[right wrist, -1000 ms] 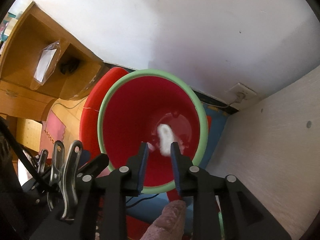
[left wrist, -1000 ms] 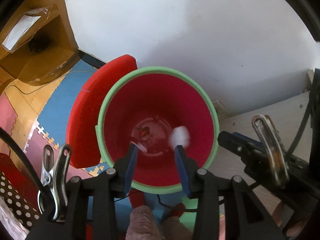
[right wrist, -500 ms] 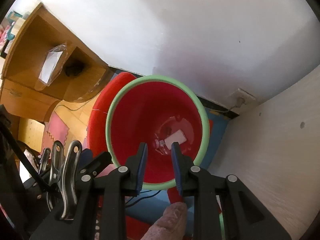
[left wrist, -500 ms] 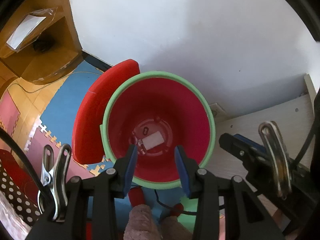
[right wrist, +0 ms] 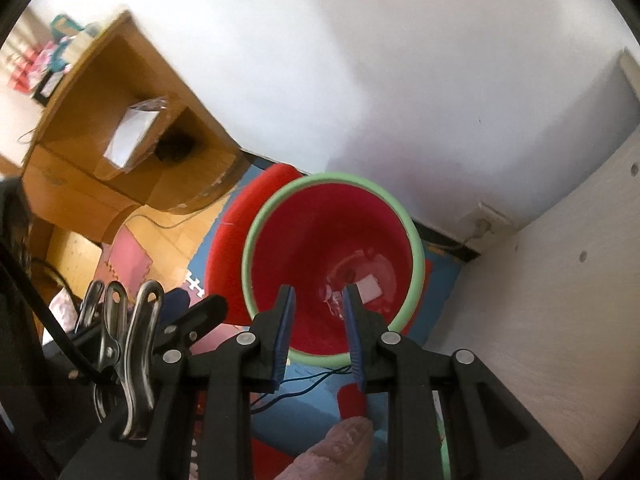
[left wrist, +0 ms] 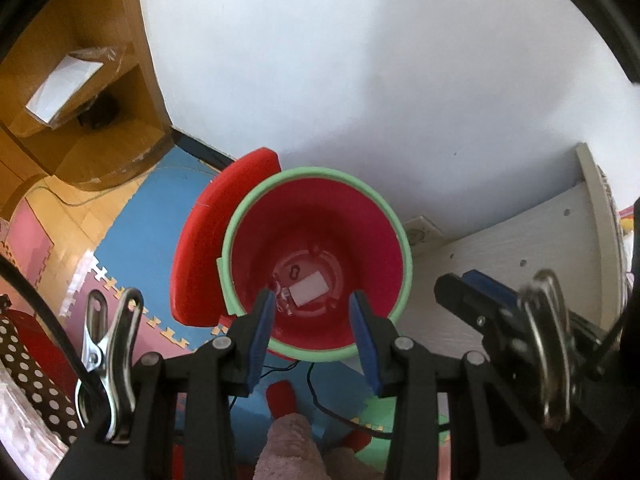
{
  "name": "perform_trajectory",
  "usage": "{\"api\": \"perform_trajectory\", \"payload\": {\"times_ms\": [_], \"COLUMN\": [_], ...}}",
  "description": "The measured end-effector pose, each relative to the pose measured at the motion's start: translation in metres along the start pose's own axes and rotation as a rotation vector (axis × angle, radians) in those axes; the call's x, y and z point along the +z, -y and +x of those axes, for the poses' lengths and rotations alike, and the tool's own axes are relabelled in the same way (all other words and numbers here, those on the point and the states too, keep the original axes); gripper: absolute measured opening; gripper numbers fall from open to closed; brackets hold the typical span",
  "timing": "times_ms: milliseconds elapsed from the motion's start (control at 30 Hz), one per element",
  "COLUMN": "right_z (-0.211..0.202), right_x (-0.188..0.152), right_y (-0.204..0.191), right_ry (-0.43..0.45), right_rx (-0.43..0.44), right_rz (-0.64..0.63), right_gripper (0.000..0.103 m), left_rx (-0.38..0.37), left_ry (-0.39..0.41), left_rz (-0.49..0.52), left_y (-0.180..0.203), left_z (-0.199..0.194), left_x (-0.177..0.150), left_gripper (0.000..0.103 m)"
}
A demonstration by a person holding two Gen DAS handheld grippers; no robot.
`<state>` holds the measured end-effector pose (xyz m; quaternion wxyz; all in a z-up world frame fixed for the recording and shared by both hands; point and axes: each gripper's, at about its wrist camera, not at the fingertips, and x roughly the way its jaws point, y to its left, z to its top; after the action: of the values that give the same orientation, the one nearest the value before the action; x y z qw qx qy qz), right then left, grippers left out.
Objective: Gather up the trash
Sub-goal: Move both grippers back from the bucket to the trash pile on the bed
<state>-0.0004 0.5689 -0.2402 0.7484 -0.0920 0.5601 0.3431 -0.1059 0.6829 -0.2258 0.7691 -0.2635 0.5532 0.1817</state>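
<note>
Trash point(left wrist: 307, 289) already down at the bottom of the red bin point(left wrist: 394, 236), a white scrap lying flat beside some clear crinkly plastic, so pretty much looked like the drop-off step wrapped up. Both grippers hung above the open mouth, pointed steeply down into it. Left gripper point(left wrist: 312, 320) stood about half open with nothing between the blue pads, empty as far as either view showed. Right gripper point(right wrist: 318, 320) sat narrower, jaws parted a little, also gripping nothing. Seen through the left fingers, the white scrap lay far below and roughly between them, well apart from the pads; through the right ones it point(right wrist: 368, 287) sat just past the right-hand pad, deep in the bin too. No contact anywhere. Red lid point(left wrist: 208, 248) flipped open on the side of the bin toward the wooden shelf point(left wrist: 60, 92), green rim clear all round. Next move probably called for backing away from the bin and hunting for another piece of rubbish, though none showed on the foam floor mat point(left wrist: 152, 216) in these views, so hard to say where. Might also call for shutting the lid if that was the last bit, honestly couldn't tell.
</note>
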Motion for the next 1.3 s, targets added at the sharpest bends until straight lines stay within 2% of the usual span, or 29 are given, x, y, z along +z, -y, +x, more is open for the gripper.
{"api": "perform_trajectory", "payload": {"times_ms": [267,667,767,1033,1300], "right_z": [-0.043,-0.105,-0.128,-0.194,-0.261], "right_x": [-0.015,-0.045,-0.060,-0.093,-0.131], "right_y": [-0.017,-0.022,-0.023,-0.017,0.004], "right_ry": [0.094,0.186,0.234,0.331,0.437], "right_rx": [0.032,0.092,0.097,0.155,0.146], "right_rz": [-0.095,-0.142,-0.159,-0.186,-0.166], "right_gripper": [0.025,0.025,0.025,0.025,0.025], "left_rx": [0.005,0.016,0.029,0.027,-0.003], "left_ry": [0.064,0.134,0.152,0.196,0.231], "left_rz": [0.010,0.049,0.067,0.139,0.222], "left_y": [0.008,0.026,0.033,0.063,0.109], "left_z": [-0.043,-0.106,-0.124,-0.174,-0.213], "left_x": [-0.006,-0.034,-0.043,-0.075,-0.109], "left_gripper": [0.040,0.040,0.041,0.041,0.041]}}
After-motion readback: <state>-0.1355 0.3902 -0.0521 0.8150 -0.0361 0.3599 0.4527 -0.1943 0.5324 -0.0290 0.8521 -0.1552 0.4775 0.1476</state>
